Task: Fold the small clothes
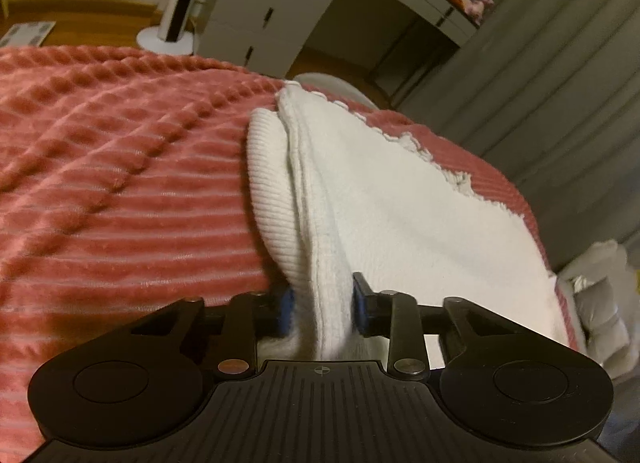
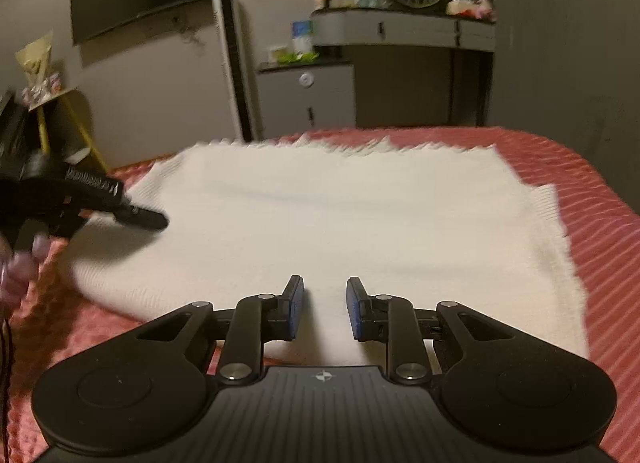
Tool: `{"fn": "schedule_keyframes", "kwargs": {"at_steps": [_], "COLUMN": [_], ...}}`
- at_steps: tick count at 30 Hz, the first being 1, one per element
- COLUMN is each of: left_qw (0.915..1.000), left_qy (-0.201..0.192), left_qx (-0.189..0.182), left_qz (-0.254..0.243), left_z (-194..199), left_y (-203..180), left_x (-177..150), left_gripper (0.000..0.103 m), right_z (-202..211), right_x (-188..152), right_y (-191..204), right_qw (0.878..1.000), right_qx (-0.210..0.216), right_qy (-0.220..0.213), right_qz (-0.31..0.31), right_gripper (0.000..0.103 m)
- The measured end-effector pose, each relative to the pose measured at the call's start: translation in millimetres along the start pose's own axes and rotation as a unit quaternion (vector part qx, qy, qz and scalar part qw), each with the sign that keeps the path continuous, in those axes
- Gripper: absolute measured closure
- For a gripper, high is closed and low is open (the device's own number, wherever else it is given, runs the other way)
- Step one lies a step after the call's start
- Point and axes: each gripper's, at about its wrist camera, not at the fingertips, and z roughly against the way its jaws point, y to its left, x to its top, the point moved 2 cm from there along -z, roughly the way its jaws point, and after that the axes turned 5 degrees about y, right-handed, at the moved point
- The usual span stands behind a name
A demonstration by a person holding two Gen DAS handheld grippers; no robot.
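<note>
Garment: white knit top, soft, light, limp | left gripper pinching its bunched edge | right gripper spread, empty | we grip hems.

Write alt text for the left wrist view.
The left tool pinches a bunched fold of a white knit garment, lifting its edge off a pink ribbed blanket. White drawers stand beyond the bed.

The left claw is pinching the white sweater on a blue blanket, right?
Not quite. The blanket is pinkish red, not blue, as the left wrist view shows. The rest holds: the left claw is pinching a fold of the white sweater lying on it.
</note>
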Motion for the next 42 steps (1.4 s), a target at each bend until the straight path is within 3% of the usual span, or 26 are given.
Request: {"fn": "schedule_keyframes", "kwargs": {"at_steps": [2, 6, 9, 15, 18, 19, 22, 24, 25, 29, 31, 34, 40, 42], "left_qw": [0.9999, 0.9993, 0.9970, 0.9866, 0.9808, 0.9796, 0.9801, 0.9801, 0.9801, 0.9800, 0.9755, 0.9733, 0.9711, 0.9728], "left_qy": [-0.003, -0.010, -0.009, 0.006, 0.029, 0.034, 0.055, 0.035, 0.019, -0.024, -0.028, -0.004, 0.027, 0.035], "left_qx": [0.004, 0.006, 0.022, -0.008, -0.054, -0.068, -0.083, -0.095, -0.094, -0.008, 0.034, 0.041, 0.042, 0.044], "left_qz": [-0.010, -0.035, -0.073, -0.163, -0.185, -0.186, -0.172, -0.170, -0.173, -0.197, -0.216, -0.226, -0.233, -0.225], "left_z": [7, 29, 38, 4, -30, -40, -48, -26, -14, 18, 22, 21, -4, -14], "left_y": [-7, -40, -89, -206, -237, -241, -237, -224, -217, -182, -168, -153, -147, -148], "left_x": [3, 14, 24, 10, -15, -23, -41, -49, -49, -59, -69, -83, -99, -97], "left_gripper": [0.076, 0.077, 0.077, 0.077, 0.066, 0.055, 0.051, 0.047, 0.039, 0.035, 0.035, 0.035, 0.035, 0.035], "right_z": [-16, 8, 29, 56, 65, 67, 76, 78, 80, 79, 66, 40, -13, -26], "right_x": [-5, -4, -8, -17, -19, -18, -21, -18, -17, -2, 10, 25, 36, 40], "right_y": [5, -12, -32, -70, -90, -98, -114, -125, -129, -138, -140, -147, -156, -152], "right_qw": [0.999, 0.999, 0.998, 0.993, 0.991, 0.991, 0.990, 0.989, 0.989, 0.986, 0.980, 0.971, 0.947, 0.947], "right_qx": [0.005, 0.033, 0.013, -0.012, -0.023, -0.026, -0.035, -0.033, -0.028, 0.009, 0.058, 0.090, 0.128, 0.126], "right_qy": [0.051, 0.013, -0.018, -0.048, -0.045, -0.041, -0.030, -0.025, -0.025, -0.030, -0.011, 0.008, 0.075, 0.084], "right_qz": [0.017, -0.029, -0.053, -0.108, -0.123, -0.126, -0.131, -0.139, -0.143, -0.164, -0.191, -0.222, -0.286, -0.284], "right_gripper": [0.078, 0.079, 0.079, 0.079, 0.079, 0.079, 0.079, 0.079, 0.079, 0.074, 0.052, 0.043, 0.042, 0.045]}}
